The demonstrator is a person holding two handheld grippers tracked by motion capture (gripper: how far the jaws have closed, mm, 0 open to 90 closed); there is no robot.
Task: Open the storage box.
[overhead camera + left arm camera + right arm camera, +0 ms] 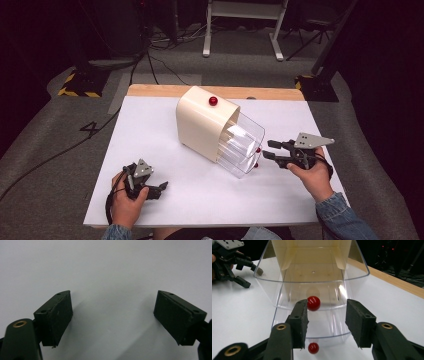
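A cream cabinet point(200, 125) lies tilted on the white table point(150, 130), with a red knob point(213, 101) on its upper face. Its clear plastic drawers point(242, 145) stick out toward my right gripper point(267, 149). That gripper is open and holds nothing. In the right gripper view the gripper point(327, 320) points at the drawer fronts point(312, 292). The upper red knob point(313, 303) sits just past the tip of the jaw at left; a lower red knob point(313, 348) shows beneath. My left gripper point(161, 188) rests open near the table's front left, its pads point(56, 315) over bare table.
The table's wooden back edge point(215, 91) runs behind the cabinet. Beyond it are grey floor, cables and a white stand point(245, 30). The left gripper point(239, 272) appears far off in the right gripper view, beside the drawer.
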